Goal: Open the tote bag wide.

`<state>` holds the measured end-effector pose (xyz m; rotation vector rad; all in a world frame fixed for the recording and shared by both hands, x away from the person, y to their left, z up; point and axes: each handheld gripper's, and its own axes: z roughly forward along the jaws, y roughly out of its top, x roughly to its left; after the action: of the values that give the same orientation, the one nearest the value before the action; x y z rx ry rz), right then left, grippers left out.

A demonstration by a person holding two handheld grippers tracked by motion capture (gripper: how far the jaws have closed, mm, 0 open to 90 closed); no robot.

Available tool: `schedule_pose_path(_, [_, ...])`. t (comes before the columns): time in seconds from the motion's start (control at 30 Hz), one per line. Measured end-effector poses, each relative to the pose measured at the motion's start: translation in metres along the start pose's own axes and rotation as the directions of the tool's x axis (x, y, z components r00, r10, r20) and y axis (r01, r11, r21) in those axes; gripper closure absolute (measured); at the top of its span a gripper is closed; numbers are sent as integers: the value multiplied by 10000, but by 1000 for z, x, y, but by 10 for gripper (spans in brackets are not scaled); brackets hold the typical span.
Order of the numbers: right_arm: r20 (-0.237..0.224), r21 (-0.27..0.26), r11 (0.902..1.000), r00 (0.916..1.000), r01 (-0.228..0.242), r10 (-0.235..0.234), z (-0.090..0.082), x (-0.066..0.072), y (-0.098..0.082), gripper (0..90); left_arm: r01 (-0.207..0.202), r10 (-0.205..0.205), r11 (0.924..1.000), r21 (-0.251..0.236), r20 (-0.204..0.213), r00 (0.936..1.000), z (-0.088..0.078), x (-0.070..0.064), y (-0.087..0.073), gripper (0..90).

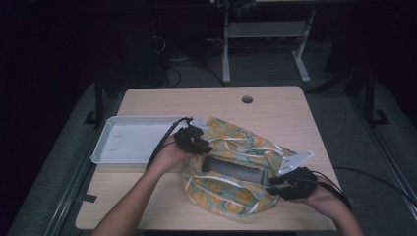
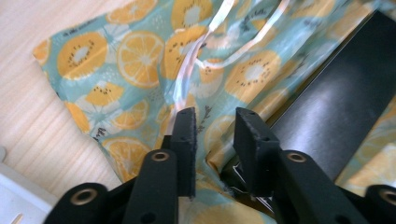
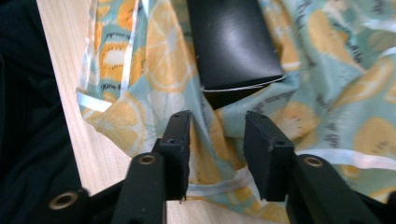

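Note:
A cloth bag (image 1: pixel 236 142) printed with orange slices on pale teal lies on the wooden table (image 1: pixel 162 101), with white ribbon cords across it. A long black box (image 1: pixel 231 169) lies in its open mouth. My left gripper (image 1: pixel 201 143) hovers at the bag's left edge. In the left gripper view the gripper (image 2: pixel 215 122) stands open over the bag cloth (image 2: pixel 140 56), with the black box (image 2: pixel 336 112) to the right. My right gripper (image 1: pixel 275 184) is at the bag's right end. In the right gripper view the gripper (image 3: pixel 218 122) is open above the fabric (image 3: pixel 154 60), just short of the box's end (image 3: pixel 231 42).
A white tray (image 1: pixel 133 140) sits on the table to the left of the bag, close behind my left hand. A round cable hole (image 1: pixel 247 100) is near the far edge. Cables trail from both grippers. The floor and a desk frame lie beyond.

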<state>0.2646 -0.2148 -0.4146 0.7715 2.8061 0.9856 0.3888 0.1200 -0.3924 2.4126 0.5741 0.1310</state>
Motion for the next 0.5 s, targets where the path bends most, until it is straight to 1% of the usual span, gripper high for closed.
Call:
schedule_pose_path(0.07, [-9,-195,9998,10000,-27,27,-4,-1,0,582,22,-21,9999,-142,49,10000,-5,0,0,658])
schedule_pose_path(0.1, [74,-270,9996,10000,-59,61,-6,-1,1,574,113,-112,9996,-257,70,9999,-8,0,1,641])
schedule_pose_path(0.13, [99,-415,9991,9999,-19,23,-8,-1,1,565,61,-59,9995,-299,71,10000,-10,0,1,626])
schedule_pose_path(0.17, [121,-497,9987,9999,-72,78,-10,0,2,554,57,-54,9995,-325,99,9999,-13,0,1,610])
schedule_pose_path(0.23, [202,-699,9975,9998,-37,51,-12,-1,5,538,89,-80,9990,-430,217,9997,-18,-2,1,578])
schedule_pose_path(0.27, [312,-739,9973,9995,-3,26,-13,-1,7,533,216,-206,9985,-499,206,9996,-18,-3,0,569])
schedule_pose_path(0.33, [499,-873,9962,9988,25,19,-14,-2,11,525,64,-57,9992,-406,168,9998,-23,-5,-1,551])
schedule_pose_path(0.4, [617,-1010,9949,9981,-18,81,-15,-5,15,520,150,-140,9988,-476,212,9997,-26,-8,-3,539])
schedule_pose_path(0.43, [601,-1061,9944,9982,-6,70,-15,-5,18,518,-20,27,9993,-373,185,9998,-29,-8,-4,531])
schedule_pose_path(0.5, [639,-1097,9939,9980,52,18,-14,-6,23,514,76,-66,9989,-469,230,9997,-33,-10,-7,518])
